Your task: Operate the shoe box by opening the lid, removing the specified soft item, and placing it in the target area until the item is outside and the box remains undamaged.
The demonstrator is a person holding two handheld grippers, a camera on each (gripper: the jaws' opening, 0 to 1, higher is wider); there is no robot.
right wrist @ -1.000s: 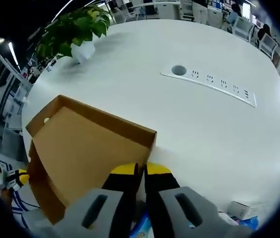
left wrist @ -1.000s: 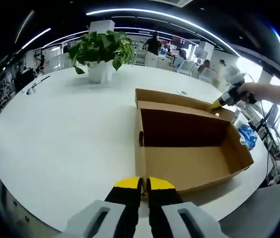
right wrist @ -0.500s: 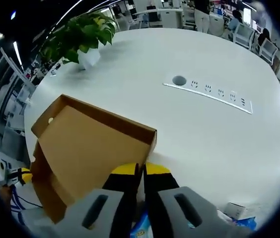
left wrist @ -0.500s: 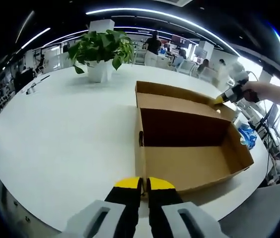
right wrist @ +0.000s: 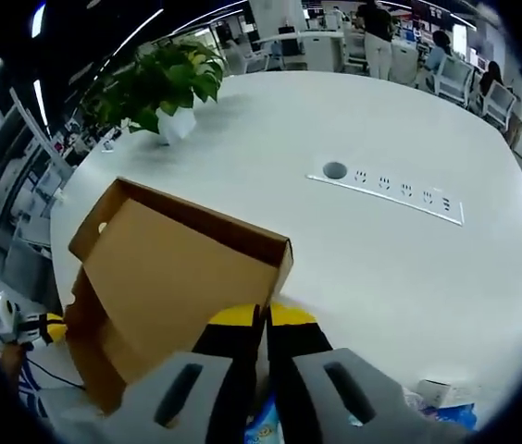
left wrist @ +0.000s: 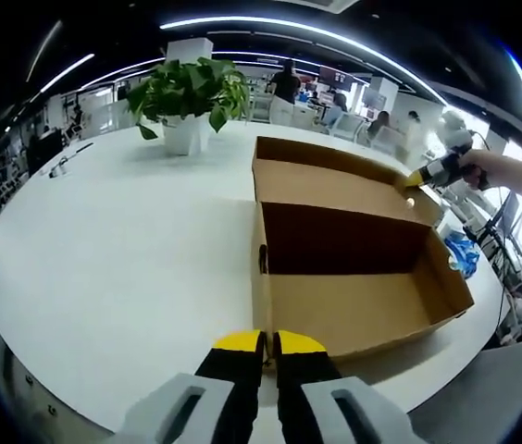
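Office table, shoe box half open, lid pinched at one edge.

White table [left wrist: 113, 268] carries the shoe box [left wrist: 354, 305], and the right gripper [right wrist: 261, 319] has its jaws clamped together on the front edge of the raised lid [right wrist: 178, 277], while the left gripper [left wrist: 268, 344] hangs with jaws together just before the box's near wall, gripping nothing. Inside, the box looks bare where I can see; the soft item's whereabouts I cannot tell. With one narrow pinch on thin cardboard, swinging the lid too far or twisting could crease the hinge or tear the edge, and an unbraced box could slide toward the potted plant [left wrist: 187, 97].
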